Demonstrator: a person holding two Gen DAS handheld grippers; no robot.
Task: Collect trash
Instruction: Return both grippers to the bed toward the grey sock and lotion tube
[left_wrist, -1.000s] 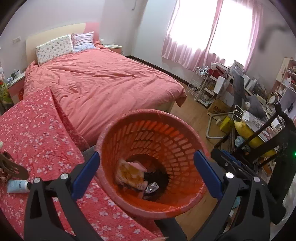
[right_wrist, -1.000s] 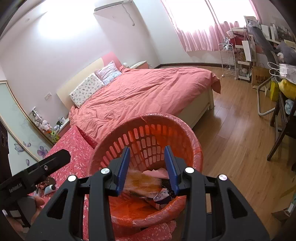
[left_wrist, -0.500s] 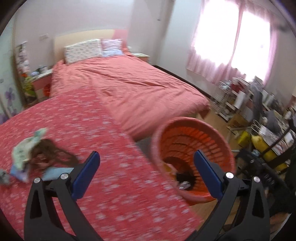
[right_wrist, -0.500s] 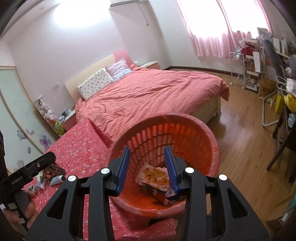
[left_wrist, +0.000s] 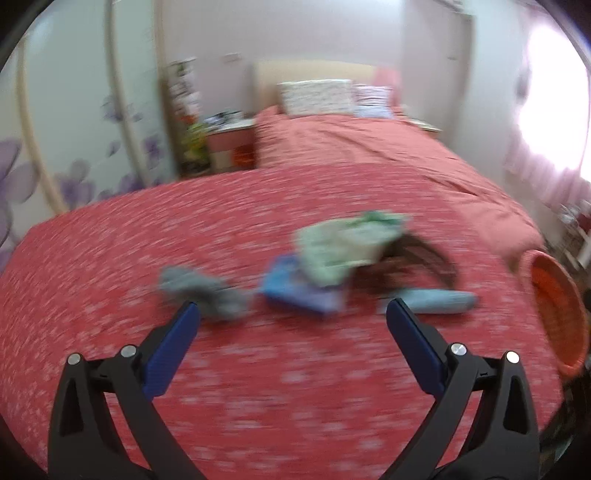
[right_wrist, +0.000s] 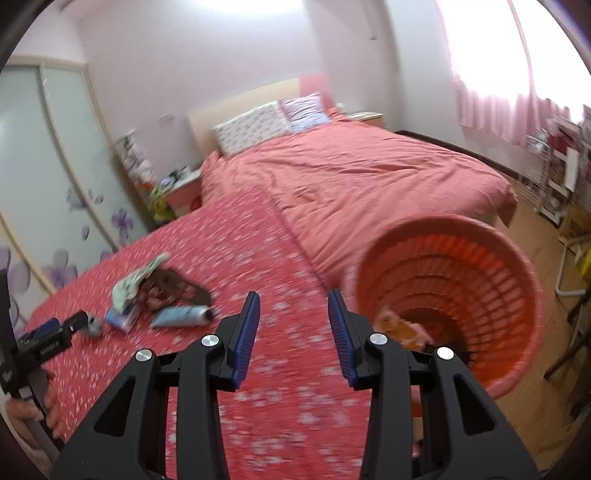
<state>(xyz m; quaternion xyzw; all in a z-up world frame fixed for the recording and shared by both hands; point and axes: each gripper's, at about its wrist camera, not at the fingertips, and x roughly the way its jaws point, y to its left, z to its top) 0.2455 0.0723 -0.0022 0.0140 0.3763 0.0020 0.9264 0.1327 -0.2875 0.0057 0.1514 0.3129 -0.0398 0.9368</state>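
Note:
Trash lies on the red flowered cloth: a grey crumpled scrap, a blue packet, a pale green wrapper, a brown wrapper and a light blue tube. My left gripper is open and empty, just short of them. The orange basket holds wrappers; it also shows at the left wrist view's right edge. My right gripper is partly open and empty, beside the basket. The tube and green wrapper show there too.
A bed with a pink duvet stands behind the cloth-covered surface. A bedside table and a flowered wardrobe door are at the left. Cluttered shelves and wooden floor are at the right.
My left gripper has swung left, away from the basket, to face the trash on the cloth. My right gripper has moved left too, so the basket now sits at its right.

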